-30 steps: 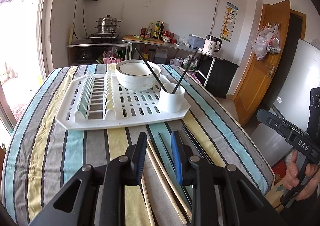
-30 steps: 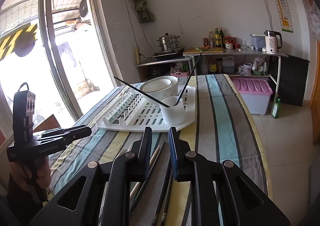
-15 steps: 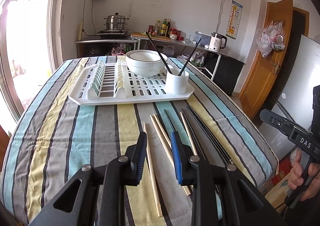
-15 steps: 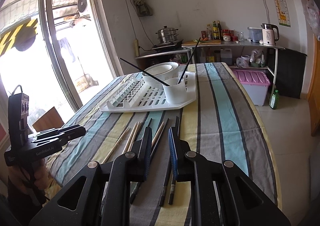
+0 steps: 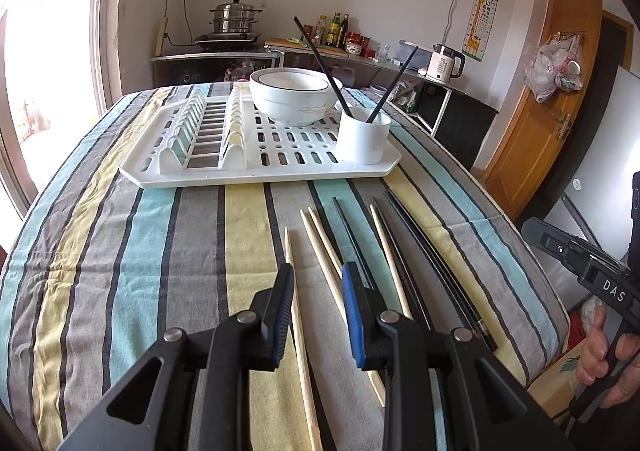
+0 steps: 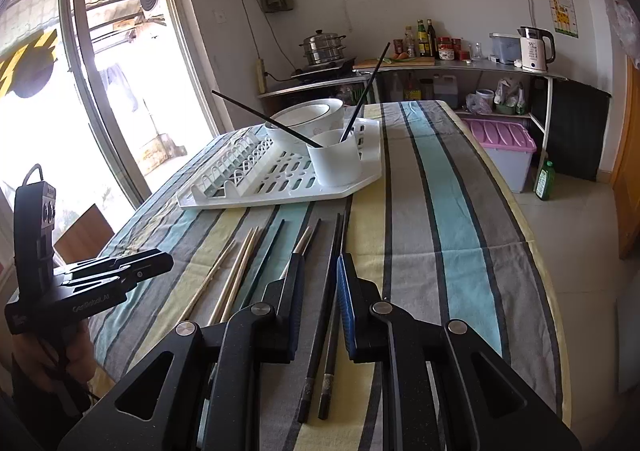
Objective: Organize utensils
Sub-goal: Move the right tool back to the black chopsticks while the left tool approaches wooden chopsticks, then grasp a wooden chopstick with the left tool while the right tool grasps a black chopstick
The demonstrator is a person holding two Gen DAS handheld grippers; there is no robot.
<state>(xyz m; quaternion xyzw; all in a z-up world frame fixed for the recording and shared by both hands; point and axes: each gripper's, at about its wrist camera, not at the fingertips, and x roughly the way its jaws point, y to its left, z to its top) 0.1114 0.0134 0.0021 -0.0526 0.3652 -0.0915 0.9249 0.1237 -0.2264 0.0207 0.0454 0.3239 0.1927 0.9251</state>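
Several wooden chopsticks (image 5: 320, 239) and black chopsticks (image 5: 424, 247) lie side by side on the striped tablecloth, in front of a white drying rack (image 5: 256, 139). A white cup (image 5: 363, 138) on the rack holds two black chopsticks (image 5: 320, 59). My left gripper (image 5: 318, 275) is open and empty, held above the wooden chopsticks. My right gripper (image 6: 319, 265) is open and empty, held above the black chopsticks (image 6: 332, 291). The wooden chopsticks also show in the right wrist view (image 6: 236, 271), as does the cup (image 6: 335, 157).
A white bowl (image 5: 294, 95) sits at the back of the rack, behind the cup. The rack's slotted plate section (image 5: 200, 127) is on its left. The table edge (image 5: 516, 247) drops off at the right. A counter with a pot and bottles stands behind.
Both grippers have pulled back from the rack and risen, so the chopsticks on the cloth now show in full. Both stay open and empty.
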